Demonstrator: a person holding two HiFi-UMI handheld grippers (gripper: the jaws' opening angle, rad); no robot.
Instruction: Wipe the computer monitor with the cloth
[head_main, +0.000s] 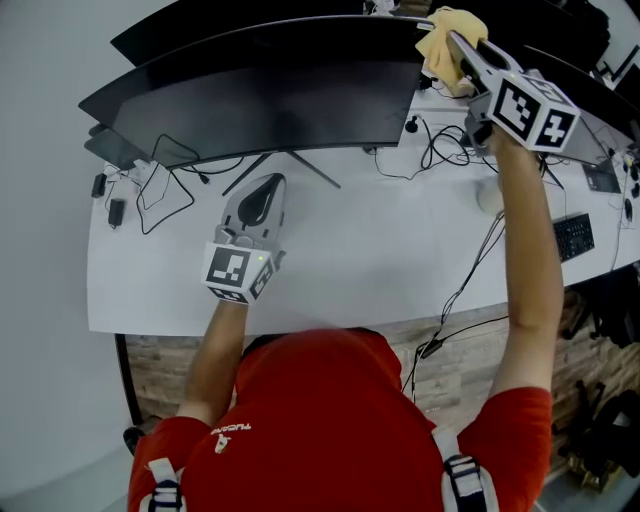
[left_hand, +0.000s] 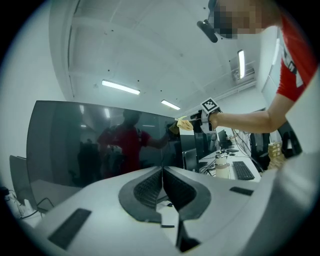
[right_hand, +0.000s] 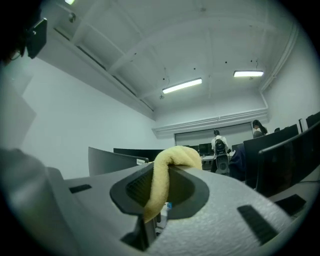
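Note:
A wide curved dark monitor (head_main: 270, 95) stands at the back of the white desk (head_main: 330, 260); its screen (left_hand: 95, 145) fills the left gripper view. My right gripper (head_main: 455, 45) is raised at the monitor's top right corner, shut on a yellow cloth (head_main: 447, 45), which bunches between the jaws (right_hand: 167, 172). The cloth (left_hand: 184, 124) touches the screen's upper right edge. My left gripper (head_main: 262, 195) rests low over the desk near the monitor's stand, shut with nothing between its jaws (left_hand: 162, 182).
Black cables (head_main: 165, 185) and small adapters lie on the desk's left; more cables (head_main: 440, 150) trail at the right. A keyboard (head_main: 573, 236) sits at the far right. Other monitors (right_hand: 120, 155) and two people stand in the room behind.

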